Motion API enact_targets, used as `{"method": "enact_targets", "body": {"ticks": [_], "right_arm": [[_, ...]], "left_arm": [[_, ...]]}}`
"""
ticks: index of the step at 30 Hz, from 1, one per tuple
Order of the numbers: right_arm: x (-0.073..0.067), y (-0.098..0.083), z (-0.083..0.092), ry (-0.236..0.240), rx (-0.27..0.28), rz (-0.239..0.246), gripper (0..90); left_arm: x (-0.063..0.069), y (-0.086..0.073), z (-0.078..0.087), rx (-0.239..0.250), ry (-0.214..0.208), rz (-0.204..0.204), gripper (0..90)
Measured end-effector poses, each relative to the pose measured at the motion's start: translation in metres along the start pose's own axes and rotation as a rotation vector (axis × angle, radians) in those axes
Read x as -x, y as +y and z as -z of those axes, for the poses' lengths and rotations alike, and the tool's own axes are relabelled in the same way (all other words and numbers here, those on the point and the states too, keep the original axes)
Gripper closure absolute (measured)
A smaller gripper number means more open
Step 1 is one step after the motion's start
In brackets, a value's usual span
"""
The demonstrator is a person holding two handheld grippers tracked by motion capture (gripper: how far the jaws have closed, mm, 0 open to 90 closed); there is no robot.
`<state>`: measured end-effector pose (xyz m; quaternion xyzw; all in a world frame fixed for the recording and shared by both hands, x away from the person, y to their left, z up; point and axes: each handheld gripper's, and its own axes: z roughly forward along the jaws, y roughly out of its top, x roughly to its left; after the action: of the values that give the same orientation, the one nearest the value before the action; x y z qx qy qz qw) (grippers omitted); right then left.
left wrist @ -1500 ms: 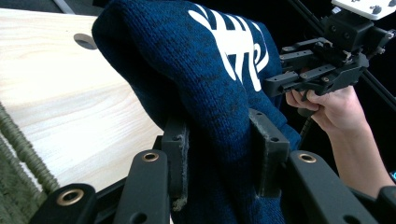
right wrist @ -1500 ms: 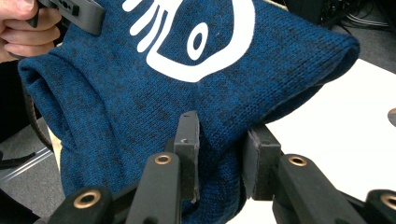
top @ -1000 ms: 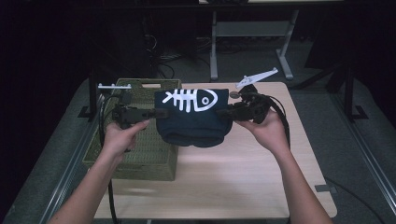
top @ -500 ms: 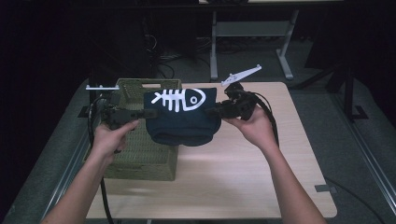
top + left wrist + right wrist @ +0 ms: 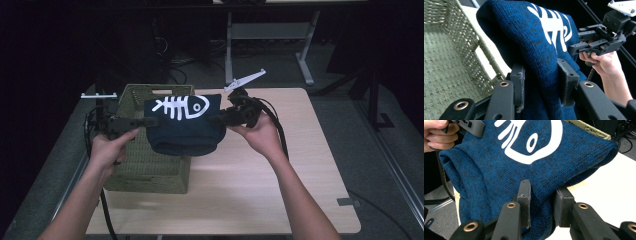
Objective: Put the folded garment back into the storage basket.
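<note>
Folded blue knit sweater with a white fish-skeleton print, held in the air between the two grippers, above the near right edge of the woven basket that stands at the left of the bench. The left gripper is clamped on the sweater's left edge; in the left gripper view its pads press a thick fold of the knit from both sides. The right gripper is likewise clamped on the right edge, and its own view has cloth bunched between the jaws. The garment hangs as a compact bundle, print uppermost, its lower fold sagging.

Step in hand, as judged: carrying the folded sweater toward the basket for stowing. The next move calls for bringing both grippers together over the open basket interior, lowering the bundle evenly so that the fold keeps its shape, and releasing only once the cloth rests on the basket floor.

Surroundings: the light wood bench is bare to the right; a desk frame and cables stand behind in the dark. The basket's near wall and rim lie under the sagging fold and could catch it if the bundle descends too soon.
</note>
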<state>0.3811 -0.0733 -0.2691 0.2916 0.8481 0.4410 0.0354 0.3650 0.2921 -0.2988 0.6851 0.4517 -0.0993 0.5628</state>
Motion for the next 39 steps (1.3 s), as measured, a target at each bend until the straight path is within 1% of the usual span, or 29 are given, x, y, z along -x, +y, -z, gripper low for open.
{"method": "enact_targets", "body": {"ticks": [5,7,15,17,23,32,39], "right_arm": [[-0.002,0.004,-0.01,0.008,-0.004,-0.001,70.2],[-0.003,0.004,-0.011,0.01,-0.004,-0.003,70.2],[-0.007,0.012,-0.024,0.016,0.004,0.0,70.2],[-0.008,0.012,-0.027,0.02,0.007,0.0,70.2],[-0.011,0.014,-0.035,0.025,0.0,-0.004,70.2],[-0.013,0.017,-0.042,0.024,0.001,-0.005,70.2],[-0.014,0.021,-0.049,0.026,-0.002,-0.007,70.2]], "left_arm": [[-0.006,-0.001,0.008,0.01,0.011,0.003,63.0],[-0.007,-0.001,0.009,0.008,0.015,0.0,63.1],[-0.012,-0.002,0.022,0.027,0.033,0.018,63.0],[-0.013,-0.002,0.023,0.03,0.033,0.016,62.9],[-0.018,-0.004,0.028,0.034,0.04,0.03,62.9],[-0.023,-0.005,0.034,0.044,0.054,0.047,62.9],[-0.027,-0.005,0.04,0.045,0.066,0.048,62.9]]}}
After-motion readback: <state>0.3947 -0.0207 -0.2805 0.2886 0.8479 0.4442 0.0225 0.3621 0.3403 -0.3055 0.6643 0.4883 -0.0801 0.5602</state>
